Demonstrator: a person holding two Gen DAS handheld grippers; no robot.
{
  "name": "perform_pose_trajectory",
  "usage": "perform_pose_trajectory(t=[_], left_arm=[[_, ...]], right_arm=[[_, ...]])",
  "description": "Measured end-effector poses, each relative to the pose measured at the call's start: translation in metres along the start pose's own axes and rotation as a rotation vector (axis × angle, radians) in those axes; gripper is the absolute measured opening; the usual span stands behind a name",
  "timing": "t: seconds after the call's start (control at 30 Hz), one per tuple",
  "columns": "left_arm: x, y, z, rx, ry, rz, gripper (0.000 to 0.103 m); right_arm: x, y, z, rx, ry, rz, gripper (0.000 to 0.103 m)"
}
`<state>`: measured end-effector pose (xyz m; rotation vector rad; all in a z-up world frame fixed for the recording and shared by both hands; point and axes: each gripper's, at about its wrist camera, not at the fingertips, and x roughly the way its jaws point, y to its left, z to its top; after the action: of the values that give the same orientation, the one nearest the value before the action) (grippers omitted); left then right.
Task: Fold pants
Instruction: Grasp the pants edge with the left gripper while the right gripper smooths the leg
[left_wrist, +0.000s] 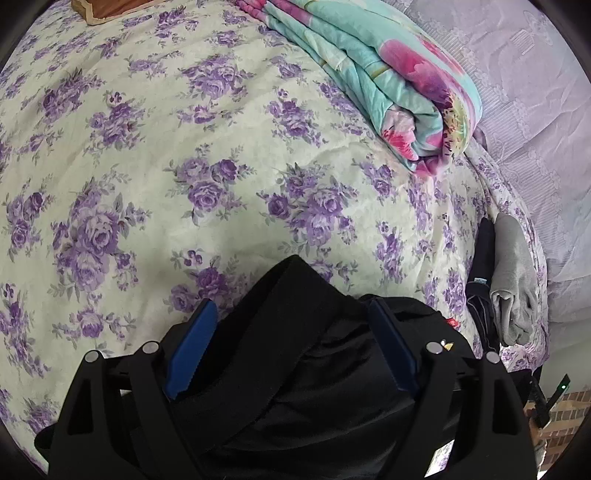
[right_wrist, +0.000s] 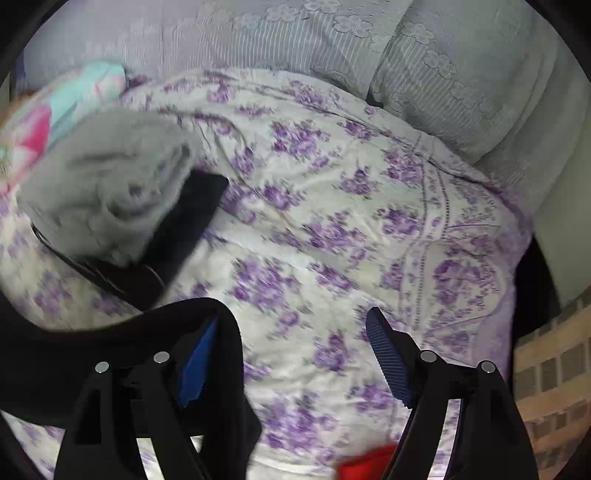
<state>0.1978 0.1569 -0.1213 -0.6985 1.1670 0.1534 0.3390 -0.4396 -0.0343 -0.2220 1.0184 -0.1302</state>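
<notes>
The black pants (left_wrist: 295, 354) lie bunched on the floral bedspread (left_wrist: 155, 155) at the near edge. My left gripper (left_wrist: 291, 310) is open, its blue pads (left_wrist: 192, 343) spread either side of the black fabric, which fills the gap between them. In the right wrist view a black fold of the pants (right_wrist: 184, 332) drapes over the left finger. My right gripper (right_wrist: 291, 321) is open, its right pad (right_wrist: 388, 358) standing free above the bedspread (right_wrist: 332, 206).
A folded turquoise and pink quilt (left_wrist: 388, 81) lies at the back right. A folded grey garment on a black one (left_wrist: 509, 280) sits near the bed's right edge, also in the right wrist view (right_wrist: 103, 192). Lilac pillows (right_wrist: 424, 55) lie beyond. A brick wall (right_wrist: 550, 376) shows at right.
</notes>
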Motion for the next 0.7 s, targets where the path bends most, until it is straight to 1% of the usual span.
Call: perform_pose_trajectory(t=[0.03,0.07,0.1,0.13,0.17,0.2,0.23,0.27,0.3,0.33,0.37,0.4,0.43,0.47,0.5,0.53,0.57,0.6,0.63,0.7], left_arm=[[0.001,0.000,-0.001,-0.004,0.001,-0.002,0.081],[0.001,0.000,-0.003,-0.007,0.004,-0.003,0.081],[0.002,0.000,-0.004,-0.008,0.006,-0.004,0.081],[0.003,0.000,-0.005,-0.006,0.008,-0.004,0.081],[0.003,-0.001,-0.007,-0.004,0.008,-0.005,0.081],[0.003,0.000,-0.007,-0.003,0.008,-0.003,0.082],[0.004,0.000,-0.008,-0.004,0.009,-0.002,0.082],[0.005,0.001,-0.009,-0.009,0.012,-0.001,0.082],[0.006,0.003,-0.009,-0.014,0.013,-0.001,0.082],[0.007,0.004,-0.009,-0.018,0.014,-0.001,0.082],[0.008,0.004,-0.009,-0.018,0.018,0.001,0.082],[0.009,0.004,-0.010,-0.017,0.018,0.005,0.082],[0.009,0.003,-0.010,-0.016,0.017,0.008,0.082],[0.009,0.003,-0.010,-0.015,0.015,0.008,0.082],[0.009,0.002,-0.010,-0.013,0.015,0.007,0.082],[0.009,0.002,-0.009,-0.012,0.015,0.007,0.082],[0.010,0.003,-0.009,-0.013,0.014,0.007,0.082],[0.010,0.003,-0.009,-0.014,0.015,0.008,0.082],[0.011,0.003,-0.009,-0.015,0.015,0.011,0.082],[0.012,0.003,-0.010,-0.013,0.016,0.023,0.082]], right_arm=[[0.004,-0.008,0.007,0.064,0.024,0.070,0.082],[0.018,-0.004,0.014,0.008,0.125,-0.001,0.081],[0.026,0.007,0.018,-0.132,0.168,-0.103,0.081],[0.025,0.013,0.018,-0.207,0.144,-0.107,0.081],[0.019,0.005,0.018,-0.159,0.130,-0.022,0.081],[0.017,-0.011,0.020,-0.048,0.140,0.067,0.081],[0.017,-0.025,0.020,0.034,0.167,0.092,0.081],[0.014,-0.028,0.019,0.033,0.159,0.067,0.081],[0.004,-0.030,0.016,0.024,0.102,0.068,0.083],[-0.007,-0.037,0.015,0.066,0.038,0.111,0.084],[-0.011,-0.047,0.013,0.129,0.025,0.134,0.086],[-0.011,-0.052,0.011,0.157,0.061,0.110,0.086],[-0.013,-0.055,0.008,0.143,0.070,0.103,0.086],[-0.018,-0.061,0.002,0.150,0.027,0.143,0.086],[-0.021,-0.072,-0.006,0.213,-0.003,0.201,0.086],[-0.016,-0.086,-0.020,0.318,0.004,0.246,0.086],[-0.004,-0.098,-0.039,0.439,0.048,0.299,0.086],[0.007,-0.104,-0.059,0.525,0.071,0.368,0.085],[0.017,-0.108,-0.082,0.623,0.061,0.446,0.083],[0.036,-0.109,-0.122,0.802,0.039,0.557,0.069]])
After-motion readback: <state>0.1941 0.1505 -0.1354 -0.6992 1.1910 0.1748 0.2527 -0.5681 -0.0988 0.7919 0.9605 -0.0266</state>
